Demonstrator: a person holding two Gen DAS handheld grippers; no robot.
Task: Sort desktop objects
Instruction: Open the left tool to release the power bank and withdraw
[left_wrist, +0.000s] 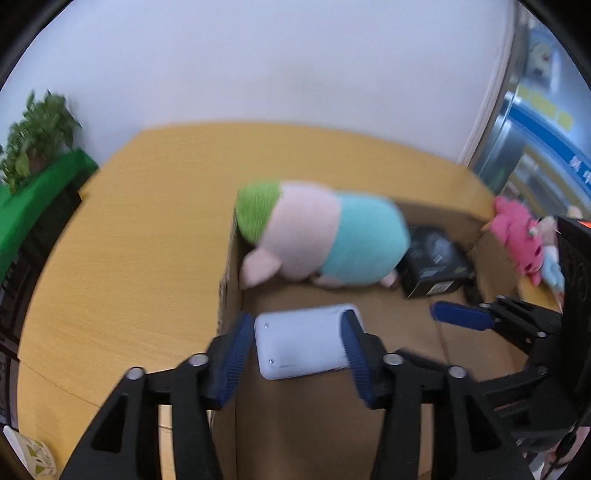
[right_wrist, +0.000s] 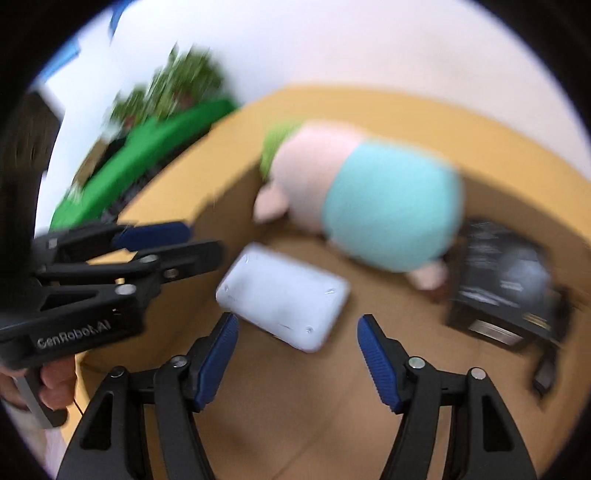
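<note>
Inside the cardboard box, a plush pig in a teal shirt and green cap slumps well ahead of both sets of jaws, a black carton just beside it. Nearer, the pale, rounded, screw-backed device lies flat between the spread jaws of the left gripper; the right gripper hovers wide and empty. Lifting clear straight up should avoid nudging it.
</note>
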